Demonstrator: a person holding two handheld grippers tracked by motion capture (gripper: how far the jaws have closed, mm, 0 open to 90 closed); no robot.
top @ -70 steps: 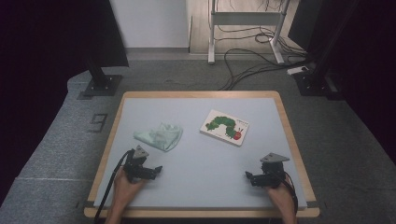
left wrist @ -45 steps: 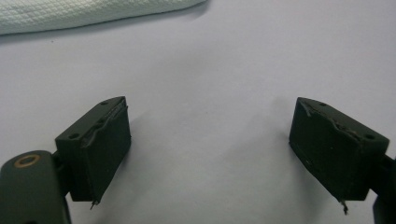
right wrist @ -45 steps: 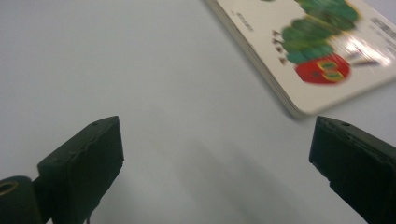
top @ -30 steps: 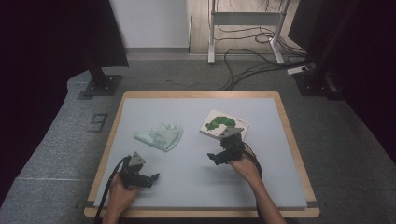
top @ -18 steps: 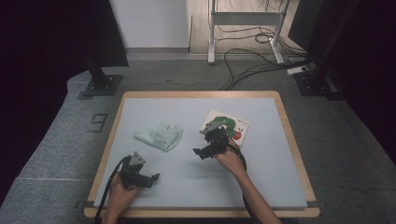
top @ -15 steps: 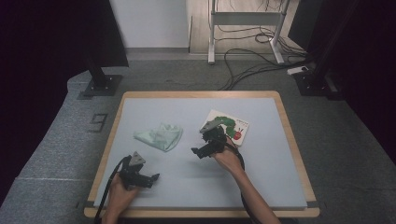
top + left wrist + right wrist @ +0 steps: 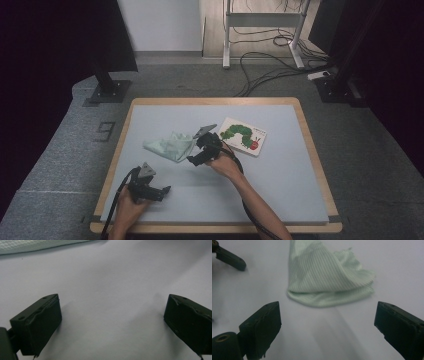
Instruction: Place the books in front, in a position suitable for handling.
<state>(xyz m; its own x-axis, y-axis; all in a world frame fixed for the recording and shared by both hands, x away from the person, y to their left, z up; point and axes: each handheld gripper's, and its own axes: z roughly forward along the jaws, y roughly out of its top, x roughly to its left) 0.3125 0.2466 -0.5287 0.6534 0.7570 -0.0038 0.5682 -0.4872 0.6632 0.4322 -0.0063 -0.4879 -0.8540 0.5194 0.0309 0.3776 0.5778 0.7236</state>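
A crumpled pale green cloth (image 7: 170, 146) lies on the grey mat, left of centre. My right gripper (image 7: 193, 160) hovers just right of it, pointing at it. In the right gripper view the cloth (image 7: 329, 280) lies a short way ahead of the right gripper (image 7: 328, 310). Its jaws stand wide apart and have just been closing a little, with nothing between them. My left gripper (image 7: 165, 190) rests open near the front left of the mat. In the left gripper view the left gripper (image 7: 112, 300) has only bare mat between its jaws, and the cloth's edge (image 7: 37, 245) runs along the top.
A picture book (image 7: 242, 136) with a green caterpillar on its cover lies right of the right hand. The mat sits on a wooden board (image 7: 215, 101). The left gripper's jaw (image 7: 229, 257) shows far off in the right gripper view. Cables and stand feet lie on the floor behind.
My right hand has travelled from the front right corner past the book to the cloth's right side. The left hand has stayed where it was.
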